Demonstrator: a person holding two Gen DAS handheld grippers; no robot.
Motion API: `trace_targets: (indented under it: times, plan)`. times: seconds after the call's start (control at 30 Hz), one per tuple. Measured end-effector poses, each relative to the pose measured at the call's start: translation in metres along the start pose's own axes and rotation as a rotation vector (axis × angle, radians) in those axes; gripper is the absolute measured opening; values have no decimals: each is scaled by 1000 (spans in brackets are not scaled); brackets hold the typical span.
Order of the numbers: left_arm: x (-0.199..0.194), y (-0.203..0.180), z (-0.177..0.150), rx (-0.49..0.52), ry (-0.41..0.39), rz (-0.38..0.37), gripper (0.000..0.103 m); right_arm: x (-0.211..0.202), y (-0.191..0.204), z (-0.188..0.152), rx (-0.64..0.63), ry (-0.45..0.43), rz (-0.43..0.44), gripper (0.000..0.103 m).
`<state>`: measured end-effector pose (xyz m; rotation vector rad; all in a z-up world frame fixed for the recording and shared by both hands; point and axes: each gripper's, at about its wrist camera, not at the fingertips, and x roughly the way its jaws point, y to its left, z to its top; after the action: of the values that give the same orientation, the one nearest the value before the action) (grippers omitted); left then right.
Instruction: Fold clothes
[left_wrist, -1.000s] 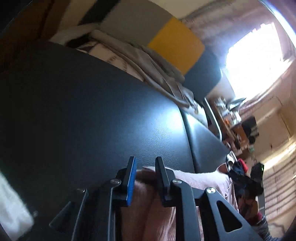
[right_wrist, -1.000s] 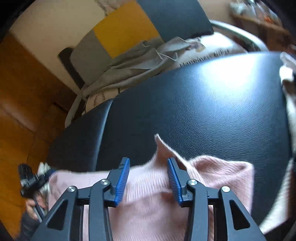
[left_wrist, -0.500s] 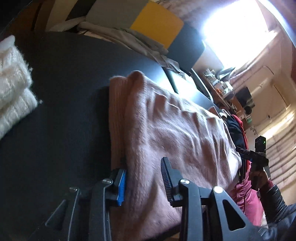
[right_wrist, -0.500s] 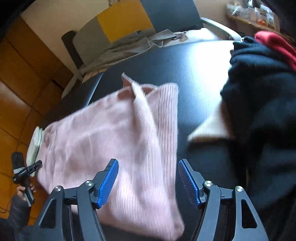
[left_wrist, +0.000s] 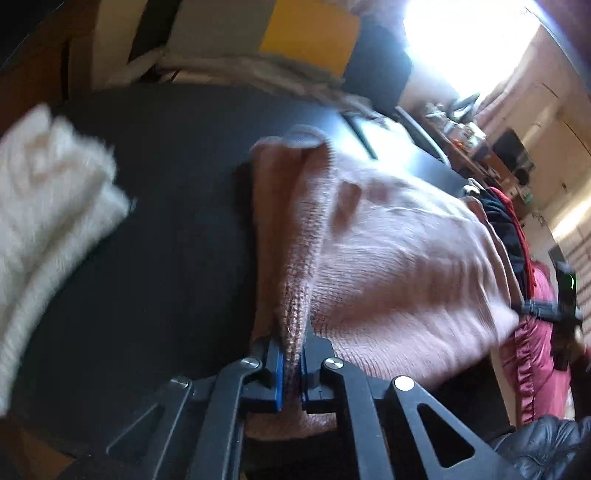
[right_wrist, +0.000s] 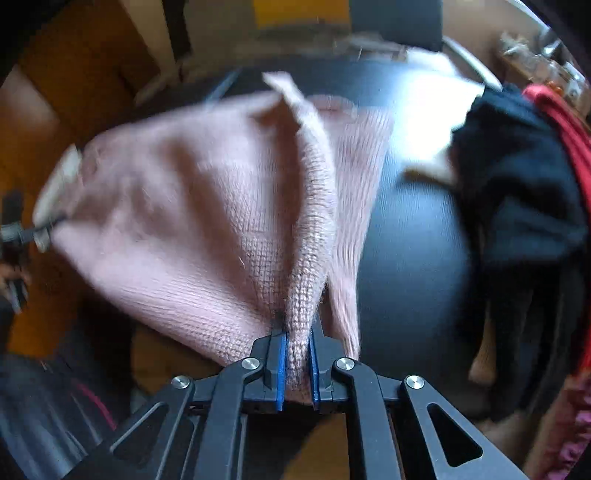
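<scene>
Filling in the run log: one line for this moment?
left gripper: shut on pink sweater | right gripper: shut on pink sweater | jaws just closed | table

Blown-out window glare, motion blur, fisheye warp

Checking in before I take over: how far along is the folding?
Done: a white knit lies folded on the black table. In hand: the left gripper and right gripper have just closed on the pink sweater, still spread out. Left: folding it, then the dark pile.
</scene>
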<state>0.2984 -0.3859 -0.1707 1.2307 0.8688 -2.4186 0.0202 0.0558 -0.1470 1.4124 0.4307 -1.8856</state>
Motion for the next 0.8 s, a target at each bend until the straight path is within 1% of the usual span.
trace_targets:
  times: [0.07, 0.1, 0.13, 0.17, 0.2, 0.23, 0.27, 0.3, 0.33, 0.37, 0.4, 0.43, 0.47, 0.5, 0.6, 0.67, 0.7, 0.73, 0.8]
  plan:
    - [2, 8, -3, -56, -15, -14, 8, 3, -4, -11, 32, -6, 0, 10]
    - [3, 11, -4, -85, -22, -22, 12, 2, -7, -15, 44, -15, -4, 10]
    - [0, 10, -3, -89, -32, -2, 16, 2, -9, -18, 56, -24, -8, 10]
    - [-4, 6, -1, -75, -43, 39, 18, 2, -11, -21, 68, -32, -13, 10]
    - [-9, 1, 0, -62, -55, 80, 22, 1, -14, -24, 80, -41, -17, 12]
    - [-15, -3, 3, -48, -76, 114, 22, -1, -15, -24, 78, -37, -30, 26]
    - [-21, -9, 5, -33, -103, 143, 22, -6, -15, -22, 80, -34, -46, 32]
    - [-28, -14, 8, -19, -131, 171, 22, -16, -14, -17, 78, -64, -68, 41]
    - [-34, -19, 10, -4, -159, 199, 22, -26, -13, -12, 76, -96, -91, 49]
    - [-39, -25, 14, 14, -185, 203, 23, -36, -11, -7, 74, -128, -113, 51]
    - [-42, -32, 19, 35, -210, 187, 25, -49, -5, 0, 62, -198, -110, 55]
    - [-41, -44, 25, 69, -233, 160, 26, -56, 5, 8, 45, -259, -89, 62]
    - [-38, -54, 29, 103, -245, 136, 26, -62, 14, 17, 28, -319, -66, 66]
    - [-32, -64, 33, 139, -242, 124, 26, -60, 29, 26, 6, -353, -42, 68]
    - [-6, -96, 49, 242, -237, 97, 26, -32, 68, 58, -116, -365, -40, 69]
    - [14, -108, 58, 273, -217, 84, 26, -7, 85, 81, -166, -341, -109, 70]
    - [22, -109, 60, 275, -203, 86, 26, 7, 85, 89, -164, -329, -137, 71]
    - [31, -108, 61, 276, -191, 95, 26, 20, 84, 97, -161, -317, -164, 74]
    - [43, -92, 53, 250, -156, 137, 26, 44, 71, 107, -112, -292, -242, 74]
